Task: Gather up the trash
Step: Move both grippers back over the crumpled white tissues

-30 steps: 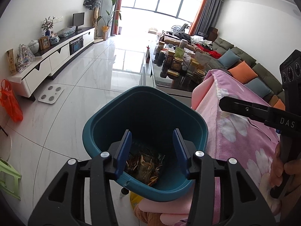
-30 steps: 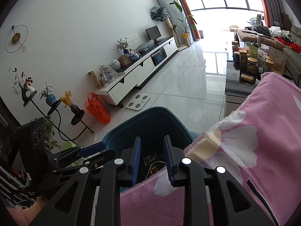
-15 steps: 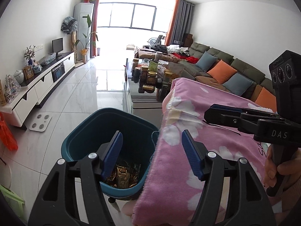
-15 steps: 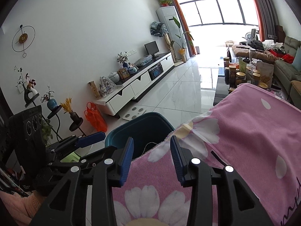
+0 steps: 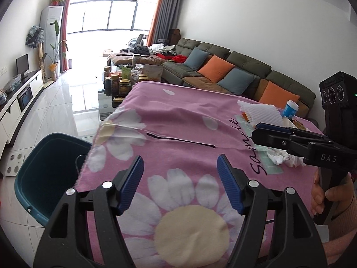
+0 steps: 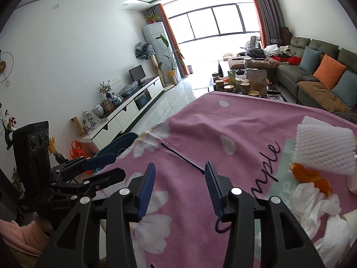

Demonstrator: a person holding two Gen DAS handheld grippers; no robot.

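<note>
A teal trash bin (image 5: 49, 174) stands on the floor at the left edge of a table covered by a pink flowered cloth (image 5: 178, 129). Trash lies at the table's right end: white foam netting (image 6: 323, 149), an orange wrapper (image 6: 310, 176) and crumpled white tissues (image 6: 312, 203); the tissues also show in the left wrist view (image 5: 279, 156). My left gripper (image 5: 180, 182) is open and empty over the cloth. My right gripper (image 6: 178, 188) is open and empty, left of the trash. The bin's rim shows in the right wrist view (image 6: 120, 143).
A blue-lidded jar (image 5: 290, 109) stands behind the netting. A coffee table with several jars (image 5: 120, 82) lies beyond the cloth. A green sofa with cushions (image 5: 223, 73) runs along the right wall. A white TV cabinet (image 6: 129, 114) lines the left wall.
Both grippers have swung up and right, from over the bin to above the pink cloth, and both have opened wider. The trash pile on the table has come into view.
</note>
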